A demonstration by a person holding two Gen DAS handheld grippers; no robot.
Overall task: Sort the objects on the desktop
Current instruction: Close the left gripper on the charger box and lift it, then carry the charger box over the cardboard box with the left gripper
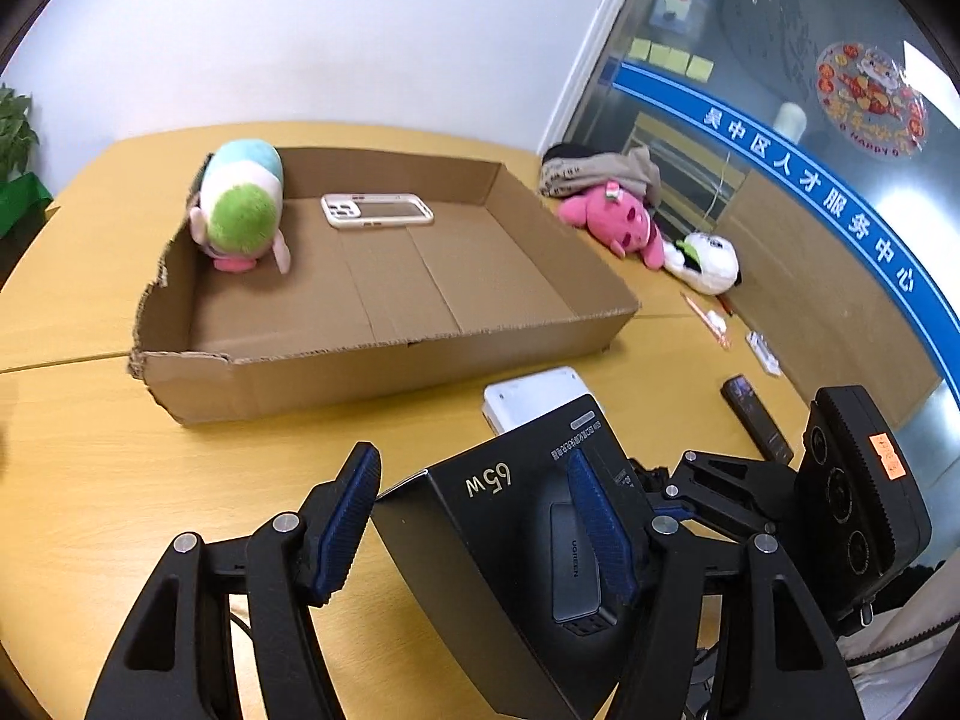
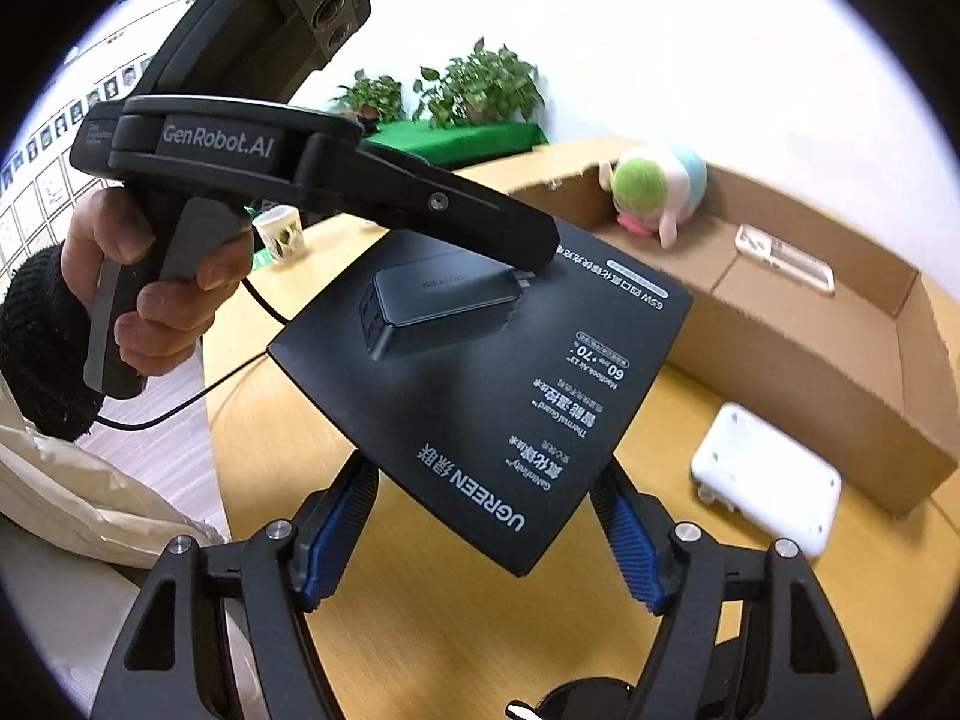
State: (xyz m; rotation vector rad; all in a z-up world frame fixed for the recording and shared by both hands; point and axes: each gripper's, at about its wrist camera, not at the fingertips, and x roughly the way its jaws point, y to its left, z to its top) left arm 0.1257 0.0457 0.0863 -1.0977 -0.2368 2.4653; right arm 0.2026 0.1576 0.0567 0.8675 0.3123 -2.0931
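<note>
My left gripper (image 1: 474, 531) clamps the black UGREEN charger box (image 1: 510, 564) at lower centre of frame, lifted off the yellow wooden table (image 1: 90, 450). My right gripper (image 2: 486, 537) pinches its near corner (apparently closed). The shallow cardboard tray (image 1: 384, 276) sits at centre.

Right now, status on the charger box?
Left gripper clamped on black charger box, held aloft. Right gripper straddles its near corner, contact unclear. White adapter lies before the cardboard tray.
</note>
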